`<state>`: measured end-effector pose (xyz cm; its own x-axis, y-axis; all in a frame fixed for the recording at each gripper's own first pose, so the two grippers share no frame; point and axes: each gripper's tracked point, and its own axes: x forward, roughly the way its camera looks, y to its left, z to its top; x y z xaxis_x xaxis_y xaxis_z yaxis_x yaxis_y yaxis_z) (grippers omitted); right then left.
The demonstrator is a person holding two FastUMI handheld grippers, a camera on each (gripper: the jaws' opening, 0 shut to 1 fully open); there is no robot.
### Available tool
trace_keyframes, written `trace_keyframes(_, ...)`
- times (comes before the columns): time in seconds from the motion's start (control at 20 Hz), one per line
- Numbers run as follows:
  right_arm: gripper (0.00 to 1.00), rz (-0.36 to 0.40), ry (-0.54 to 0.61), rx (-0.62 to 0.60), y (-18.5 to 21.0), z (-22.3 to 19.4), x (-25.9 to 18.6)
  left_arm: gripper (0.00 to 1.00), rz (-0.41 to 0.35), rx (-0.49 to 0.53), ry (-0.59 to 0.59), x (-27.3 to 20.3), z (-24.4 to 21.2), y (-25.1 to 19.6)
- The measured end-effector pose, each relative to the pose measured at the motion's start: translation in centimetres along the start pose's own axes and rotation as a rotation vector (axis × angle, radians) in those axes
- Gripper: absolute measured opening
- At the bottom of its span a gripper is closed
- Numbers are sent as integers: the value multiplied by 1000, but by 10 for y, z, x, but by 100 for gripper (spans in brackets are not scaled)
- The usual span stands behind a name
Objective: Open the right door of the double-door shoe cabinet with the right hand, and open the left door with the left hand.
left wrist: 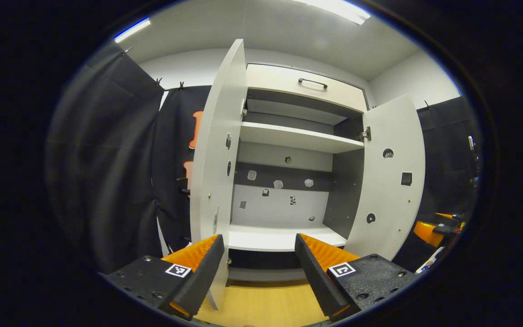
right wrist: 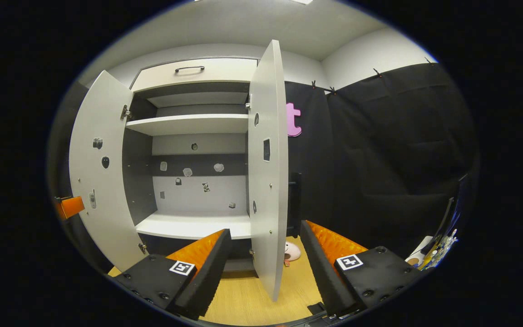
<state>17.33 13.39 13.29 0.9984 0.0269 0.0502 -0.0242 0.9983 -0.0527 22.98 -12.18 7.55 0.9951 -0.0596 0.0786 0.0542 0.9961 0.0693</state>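
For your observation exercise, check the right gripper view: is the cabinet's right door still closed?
No. The right door stands swung out edge-on from the cabinet, leaving its shelves bare to view.

Left claw: low centre of the left gripper view, fingers spread wide apart, gripping nothing, tips pointing up and forward. Right claw: low centre of the right gripper view, fingers likewise spread wide, pressing on nothing. Part of the left claw also shows at the far left edge of the right gripper view, mid height; its state can't be read there.
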Motion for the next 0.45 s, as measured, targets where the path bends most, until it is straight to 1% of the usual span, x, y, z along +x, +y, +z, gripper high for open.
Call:
trace_keyframes(0.05, 98, 1, -3, 0, 1, 1, -2, 92, 7, -4, -2, 1, 1, 2)
trace_keyframes(0.1, 98, 0, -8, -1, 0, 3, -2, 95, 6, -8, -7, -1, 3, 3)
trace_keyframes(0.15, 98, -2, -12, 2, 1, 3, -3, 95, 6, -6, -16, -1, 7, 3)
trace_keyframes(0.2, 91, -1, -13, 6, 2, 3, -3, 95, 12, 2, -25, -3, 11, 6)
trace_keyframes(0.25, 98, 2, -13, 11, 4, 3, -3, 96, 18, 17, -29, -4, 13, 9)
trace_keyframes(0.3, 98, 4, -12, 14, 5, 2, -3, 97, 21, 31, -37, -6, 16, 10)
trace_keyframes(0.35, 98, 1, -10, 15, 6, 1, -3, 95, 30, 43, -50, -6, 20, 12)
trace_keyframes(0.4, 91, 2, -10, 16, 7, 0, -2, 95, 43, 48, -55, -7, 23, 14)
trace_keyframes(0.45, 91, 8, -5, 15, 9, -1, -2, 94, 43, 48, -56, -6, 23, 13)
